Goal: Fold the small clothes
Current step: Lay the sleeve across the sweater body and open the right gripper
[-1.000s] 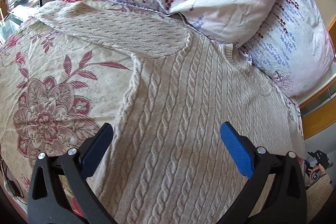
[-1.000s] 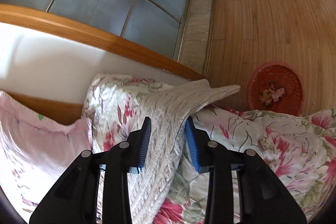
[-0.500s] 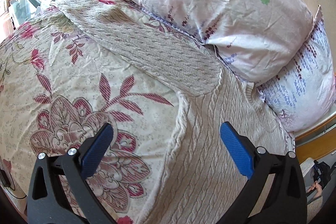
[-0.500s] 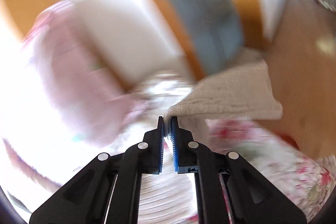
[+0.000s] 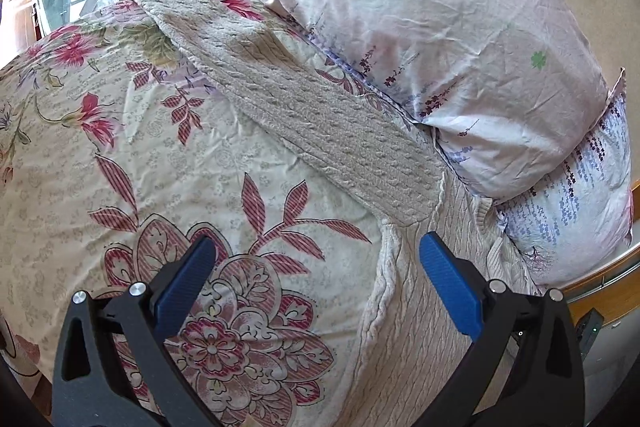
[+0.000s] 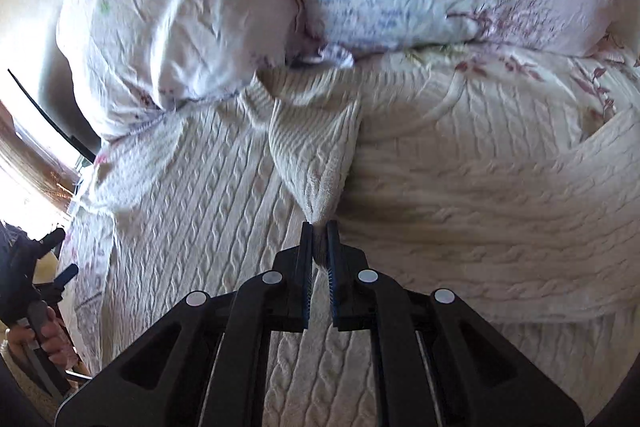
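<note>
Right wrist view: right hand-held gripper (image 6: 319,227) pinches a sleeve cuff (image 6: 320,195) above the cable-knit sweater (image 6: 192,211), which lies spread on the bed. Left hand-held gripper (image 5: 316,267) hovers wide, empty. The thin pinch could slip, dropping the sleeve crooked.

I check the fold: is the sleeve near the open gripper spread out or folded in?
Spread out: this sleeve lies flat across the floral bedcover, away from the sweater's body.

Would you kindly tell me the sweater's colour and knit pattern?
The sweater is cream with a cable knit, clearest in the right wrist view.
</note>
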A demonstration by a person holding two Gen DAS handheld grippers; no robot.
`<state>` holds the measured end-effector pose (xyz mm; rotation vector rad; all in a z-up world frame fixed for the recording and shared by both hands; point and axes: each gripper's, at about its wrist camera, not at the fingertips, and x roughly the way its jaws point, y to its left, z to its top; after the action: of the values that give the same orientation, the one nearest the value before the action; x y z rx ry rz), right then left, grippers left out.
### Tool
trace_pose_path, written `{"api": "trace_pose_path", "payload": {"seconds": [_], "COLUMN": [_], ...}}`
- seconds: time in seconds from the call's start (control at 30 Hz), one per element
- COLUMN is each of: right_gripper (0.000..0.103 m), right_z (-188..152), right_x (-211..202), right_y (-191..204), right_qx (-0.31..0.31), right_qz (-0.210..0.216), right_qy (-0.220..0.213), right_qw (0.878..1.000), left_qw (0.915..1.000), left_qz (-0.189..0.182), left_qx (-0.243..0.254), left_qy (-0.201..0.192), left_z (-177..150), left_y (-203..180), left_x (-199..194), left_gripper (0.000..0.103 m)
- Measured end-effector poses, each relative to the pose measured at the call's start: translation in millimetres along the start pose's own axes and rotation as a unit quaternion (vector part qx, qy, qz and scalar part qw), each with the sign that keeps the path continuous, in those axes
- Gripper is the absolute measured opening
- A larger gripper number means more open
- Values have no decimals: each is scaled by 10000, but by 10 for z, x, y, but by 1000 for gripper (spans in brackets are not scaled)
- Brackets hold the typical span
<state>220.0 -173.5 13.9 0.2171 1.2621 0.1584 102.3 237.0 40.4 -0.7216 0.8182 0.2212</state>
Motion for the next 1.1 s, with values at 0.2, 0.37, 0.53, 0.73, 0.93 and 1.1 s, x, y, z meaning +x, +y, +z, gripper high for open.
{"api": "trace_pose_path", "payload": {"seconds": [0.2, 0.37, 0.53, 0.73, 0.93, 1.1], "right_gripper": [14, 17, 8, 8, 8, 8], "right_z": [170, 364, 534, 639, 213, 229], "right_x": [35, 197, 213, -54, 624, 534], "right_y": [-2, 84, 238, 694, 1007, 1049], "right_qx": [263, 286, 197, 14, -466, -358], "right_qz": [102, 37, 83, 244, -157, -221], "right_qy": [95, 117, -37, -874, 208, -98], "right_qw": [9996, 9995, 9998, 9959, 9986, 9991], "left_qw": [9999, 9999, 9999, 9992, 9988, 9985], "left_qz": [-27, -36, 65, 140, 207, 250], "left_qx": [-117, -93, -109, -363, -433, -482], "left_qy": [72, 40, 5, -27, -56, -111], "left_z": [1, 44, 127, 244, 354, 449], "left_y": [101, 153, 277, 515, 670, 781], "left_x": [2, -30, -80, -140, -190, -225], "left_gripper": [101, 101, 101, 101, 101, 101]}}
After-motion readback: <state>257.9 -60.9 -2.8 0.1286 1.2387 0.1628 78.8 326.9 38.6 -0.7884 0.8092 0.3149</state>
